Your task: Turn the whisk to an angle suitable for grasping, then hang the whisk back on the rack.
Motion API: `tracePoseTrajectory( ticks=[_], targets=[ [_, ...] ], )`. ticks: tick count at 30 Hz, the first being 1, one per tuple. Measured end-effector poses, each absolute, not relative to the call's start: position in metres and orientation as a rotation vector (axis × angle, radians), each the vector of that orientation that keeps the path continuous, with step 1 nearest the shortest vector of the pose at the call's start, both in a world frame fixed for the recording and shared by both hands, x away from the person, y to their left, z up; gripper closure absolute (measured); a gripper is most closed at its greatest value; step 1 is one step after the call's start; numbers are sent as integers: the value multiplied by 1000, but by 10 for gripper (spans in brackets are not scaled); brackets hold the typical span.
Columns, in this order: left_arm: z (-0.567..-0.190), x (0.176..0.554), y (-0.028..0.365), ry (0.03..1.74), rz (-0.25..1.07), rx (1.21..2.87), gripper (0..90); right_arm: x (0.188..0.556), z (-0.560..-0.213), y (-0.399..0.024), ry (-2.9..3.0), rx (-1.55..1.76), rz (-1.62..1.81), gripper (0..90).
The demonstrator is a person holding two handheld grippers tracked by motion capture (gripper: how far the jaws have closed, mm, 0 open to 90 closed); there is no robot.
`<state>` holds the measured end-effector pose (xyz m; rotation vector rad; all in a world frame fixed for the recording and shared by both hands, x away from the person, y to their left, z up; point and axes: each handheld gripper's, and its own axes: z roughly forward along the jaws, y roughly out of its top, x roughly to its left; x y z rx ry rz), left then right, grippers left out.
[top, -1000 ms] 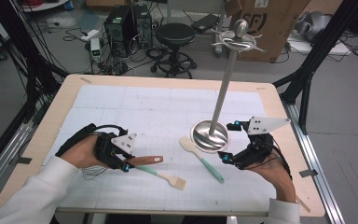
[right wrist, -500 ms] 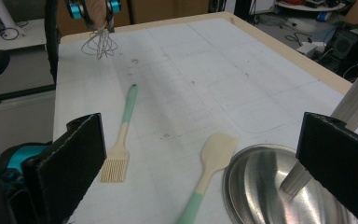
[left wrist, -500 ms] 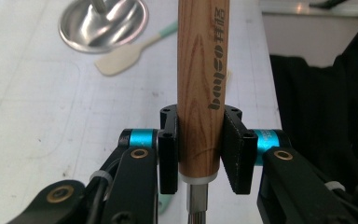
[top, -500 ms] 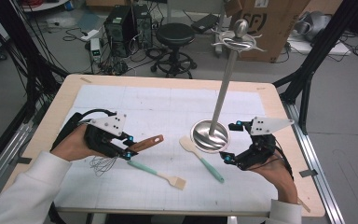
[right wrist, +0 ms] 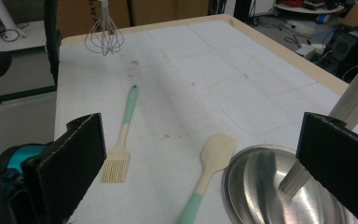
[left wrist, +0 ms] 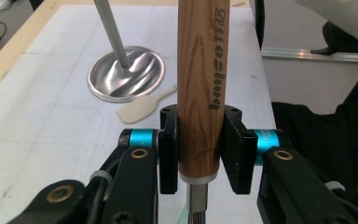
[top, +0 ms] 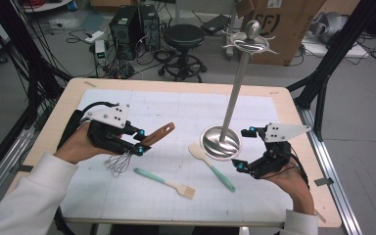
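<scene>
Looks like a robotics lab: black frame struts (top: 340,46) around the table (top: 284,100), computer towers (top: 134,24) and loose cables (top: 24,73) on the floor, cardboard box (top: 286,24), stool (top: 186,36).

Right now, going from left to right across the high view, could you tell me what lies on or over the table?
Left gripper holding the whisk → pastry brush → spatula → metal stand → right gripper.
</scene>
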<state>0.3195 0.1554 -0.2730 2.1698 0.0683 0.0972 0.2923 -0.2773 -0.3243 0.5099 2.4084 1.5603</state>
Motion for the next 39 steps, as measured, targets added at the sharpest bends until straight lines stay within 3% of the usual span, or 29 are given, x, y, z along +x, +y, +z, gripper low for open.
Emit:
tracePoseTrajectory(
  ticks=[8,39],
  targets=[
    [-265,326,151,141,181,2112,702,290,-323,-279,2397,506,1573,3],
    [-259,335,136,217,207,2062,702,282,-298,-260,2402,436,1626,3]
  ],
)
